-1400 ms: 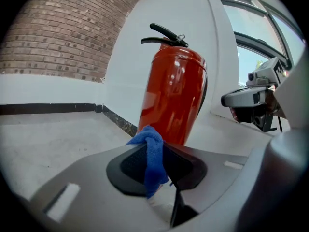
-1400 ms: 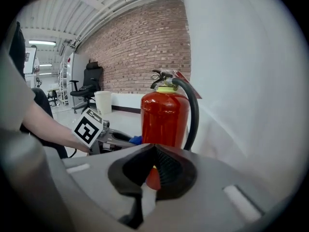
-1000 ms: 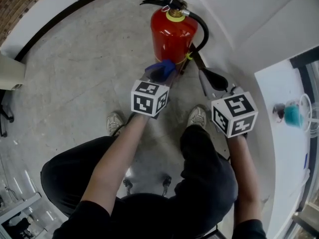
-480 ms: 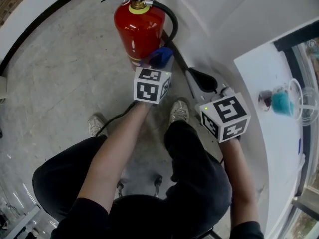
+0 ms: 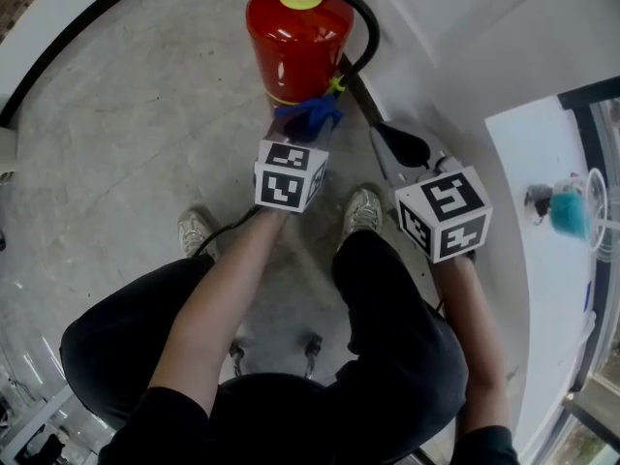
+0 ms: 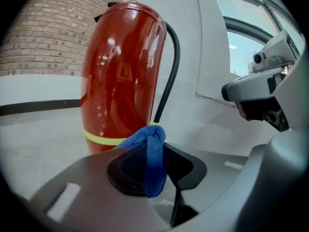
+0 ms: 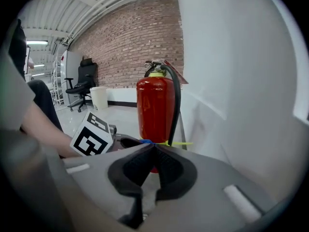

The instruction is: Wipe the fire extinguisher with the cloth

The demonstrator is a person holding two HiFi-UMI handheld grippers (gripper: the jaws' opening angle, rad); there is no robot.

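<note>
A red fire extinguisher (image 5: pixel 296 46) with a black hose and a yellow band stands on the concrete floor against the white wall. My left gripper (image 5: pixel 305 129) is shut on a blue cloth (image 5: pixel 308 116), whose bunched end sits at the lower part of the cylinder near the yellow band. In the left gripper view the blue cloth (image 6: pixel 150 156) is pinched between the pads right before the fire extinguisher (image 6: pixel 123 76). My right gripper (image 5: pixel 407 153) is shut with nothing in it, right of the extinguisher by the wall; its view shows the fire extinguisher (image 7: pixel 155 110) ahead and its gripper (image 7: pixel 153 149).
A white wall (image 5: pixel 455 37) runs behind and to the right of the extinguisher. A white ledge (image 5: pixel 542 260) at right carries a teal object (image 5: pixel 569 214). The person's shoes (image 5: pixel 363 211) stand on the floor just below the grippers. An office chair (image 7: pixel 83 83) stands far back.
My left gripper with the cloth has gone from the extinguisher's lower right side to its lower front, by the yellow band. The right gripper has sunk a little.
</note>
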